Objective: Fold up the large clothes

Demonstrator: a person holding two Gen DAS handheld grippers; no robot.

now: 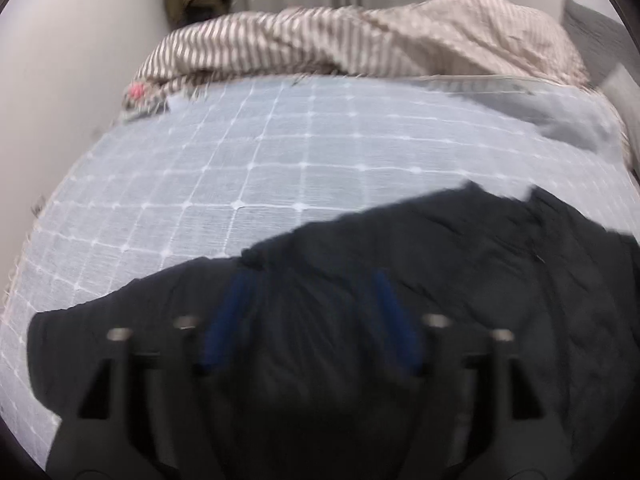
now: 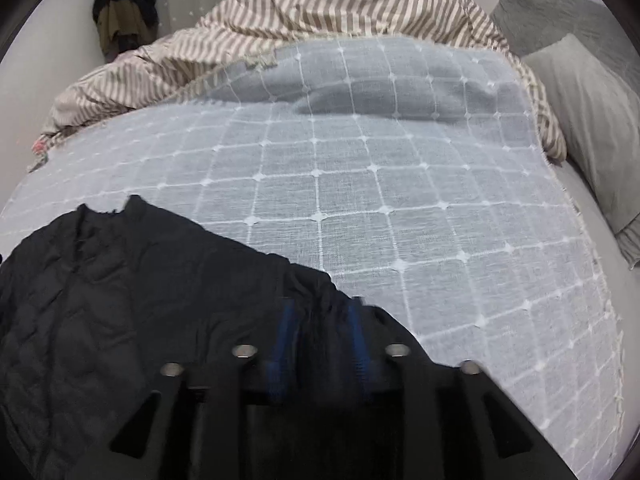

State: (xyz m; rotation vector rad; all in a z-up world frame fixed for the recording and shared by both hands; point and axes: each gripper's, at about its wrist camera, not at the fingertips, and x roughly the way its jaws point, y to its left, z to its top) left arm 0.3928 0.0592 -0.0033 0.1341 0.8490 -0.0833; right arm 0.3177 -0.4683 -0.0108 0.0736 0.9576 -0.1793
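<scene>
The left gripper [image 1: 312, 316] stands part open over the dark quilted jacket [image 1: 440, 280], which lies at six o'clock on the blue checked blanket [image 1: 248, 148], pinching nothing that I can see. The right gripper [image 2: 320, 344] is part open too, cloth bunched between its pads, grip unclear. A fold looks just laid; next, fresh edges need pinching.

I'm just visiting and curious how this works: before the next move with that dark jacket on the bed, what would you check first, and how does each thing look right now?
1. Dark jacket lies on the blue checked blanket: ok.
2. Bare blanket beyond the jacket to fold onto: ok.
3. Left gripper fingers apart over the fabric: ok.
4. Right gripper has fabric bunched between its fingers; firm grip: cannot tell.
5. Jacket smoothed flat: not ok, wrinkled.
6. Striped duvet away from the jacket: ok.
</scene>
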